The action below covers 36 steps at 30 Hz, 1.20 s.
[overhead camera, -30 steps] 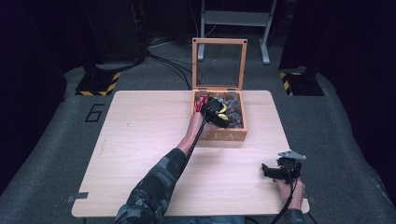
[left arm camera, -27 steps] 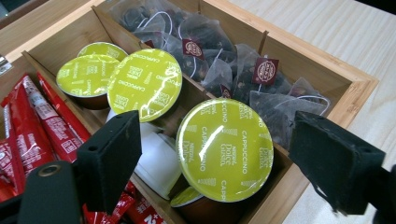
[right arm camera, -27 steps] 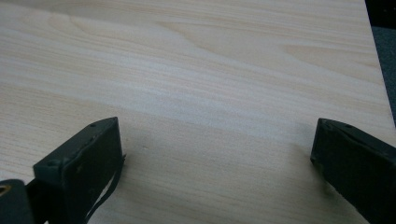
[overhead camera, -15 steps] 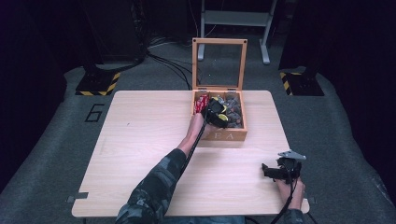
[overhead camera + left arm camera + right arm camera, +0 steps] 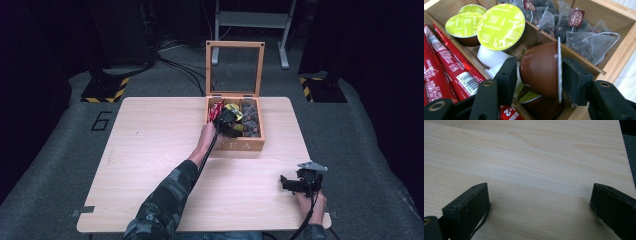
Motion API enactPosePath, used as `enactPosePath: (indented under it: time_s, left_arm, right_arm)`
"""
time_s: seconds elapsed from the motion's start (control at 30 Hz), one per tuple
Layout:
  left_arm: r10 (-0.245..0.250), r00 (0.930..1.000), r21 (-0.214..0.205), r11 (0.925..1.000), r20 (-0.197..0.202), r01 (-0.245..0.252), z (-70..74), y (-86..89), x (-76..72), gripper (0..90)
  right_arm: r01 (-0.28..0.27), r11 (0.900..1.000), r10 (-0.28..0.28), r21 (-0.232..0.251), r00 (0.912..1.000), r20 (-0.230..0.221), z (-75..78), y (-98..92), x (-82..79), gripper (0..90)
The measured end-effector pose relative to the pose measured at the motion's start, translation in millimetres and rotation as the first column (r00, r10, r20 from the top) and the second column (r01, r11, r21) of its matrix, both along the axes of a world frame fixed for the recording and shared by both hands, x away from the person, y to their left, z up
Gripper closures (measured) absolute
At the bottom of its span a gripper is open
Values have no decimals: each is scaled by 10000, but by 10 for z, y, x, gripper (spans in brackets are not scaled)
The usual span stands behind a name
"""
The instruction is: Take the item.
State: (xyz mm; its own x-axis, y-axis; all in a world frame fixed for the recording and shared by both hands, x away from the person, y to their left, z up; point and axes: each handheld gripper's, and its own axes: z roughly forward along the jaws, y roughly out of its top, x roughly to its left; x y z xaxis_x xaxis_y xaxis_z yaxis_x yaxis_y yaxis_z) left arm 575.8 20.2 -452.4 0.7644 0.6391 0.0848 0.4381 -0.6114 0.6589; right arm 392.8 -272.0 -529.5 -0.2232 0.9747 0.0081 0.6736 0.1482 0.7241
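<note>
Left gripper (image 5: 536,75) has just been closing, clamps a brown capsule (image 5: 540,68) – its lid edge-on – above the wooden box (image 5: 240,146) of capsules, red sticks, tea bags; right gripper (image 5: 539,202) gapes empty.

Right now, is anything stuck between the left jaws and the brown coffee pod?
No. The left gripper has just been closing its jaws, and they press straight on the brown coffee pod, one on the cup side, one on the lid side, inside the wooden box.

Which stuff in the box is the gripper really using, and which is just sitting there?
In use:
- left gripper, jaws just closed on the brown capsule
- wooden box it is taken from

Just sitting there:
- green-lidded capsules
- red stick packets
- tea bags
- right gripper, open over the bare table
</note>
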Motion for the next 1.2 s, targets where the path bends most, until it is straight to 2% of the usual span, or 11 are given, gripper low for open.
enactPosePath:
  time_s: [0.3, 0.4, 0.5, 0.7, 1.2]
  left_arm:
    - [-48, 9999, 52, 10000, 100, 47, 27, -6, -17, 531]
    - [-51, 9996, 11, 10000, 264, 51, 51, 0, -32, 537]
    - [-59, 9997, -212, 9998, 247, 64, 86, 18, -49, 538]
    - [-162, 9987, -430, 9989, 491, 183, 168, 58, -102, 538]
    - [-244, 9951, -734, 9968, 962, 315, 379, 215, -234, 541]
  right_arm:
    - [-5, 10000, 5, 0, 10000, 2, 0, 0, 0, 18]
    - [1, 10000, -1, 1, 10000, 5, 0, 0, 0, 17]
    - [-18, 10000, 18, -1, 10000, 1, 0, -1, -1, 18]
    - [5, 10000, -5, 13, 10000, -10, 1, 0, -1, 18]
    - [-43, 10000, 43, -40, 10000, -5, 1, -4, -2, 19]
